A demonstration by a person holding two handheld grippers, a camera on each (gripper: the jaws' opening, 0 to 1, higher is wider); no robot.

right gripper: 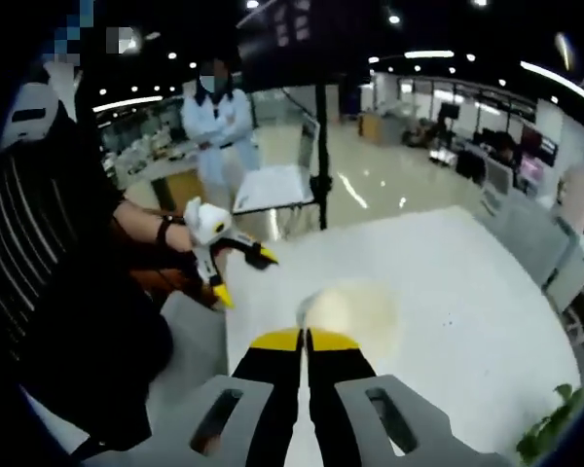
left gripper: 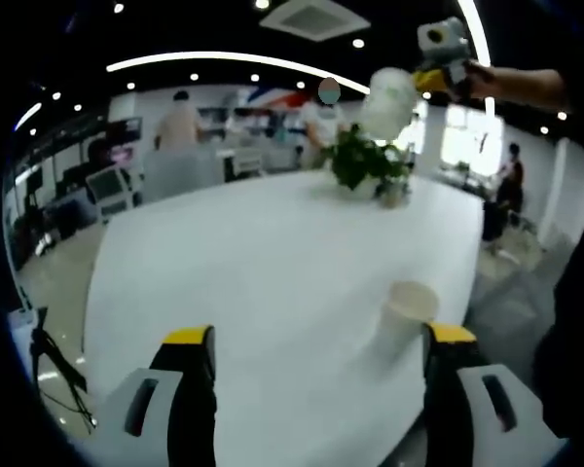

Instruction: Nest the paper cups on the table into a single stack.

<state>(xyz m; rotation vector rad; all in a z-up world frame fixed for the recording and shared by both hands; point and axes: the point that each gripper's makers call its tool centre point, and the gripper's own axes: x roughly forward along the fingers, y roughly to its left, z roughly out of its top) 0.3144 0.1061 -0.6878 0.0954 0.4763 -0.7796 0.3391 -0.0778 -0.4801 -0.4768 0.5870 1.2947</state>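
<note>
A white paper cup (left gripper: 407,313) stands on the white table (left gripper: 273,263) just inside the right jaw of my left gripper (left gripper: 319,339), whose jaws are wide open with nothing between them. High over the table's far side, my right gripper (left gripper: 423,80) holds a second paper cup (left gripper: 390,97) in the air. In the right gripper view my right gripper (right gripper: 305,341) has its jaws pressed together on that cup (right gripper: 348,307), which looks pale and blurred just past the tips. My left gripper (right gripper: 245,277) is seen there open, held in a hand near the table's edge.
A potted green plant (left gripper: 368,161) stands on the far part of the table. People stand in the office behind it, and a person in white (right gripper: 220,122) stands beyond the table. A tripod stand (right gripper: 321,146) rises near the table's end.
</note>
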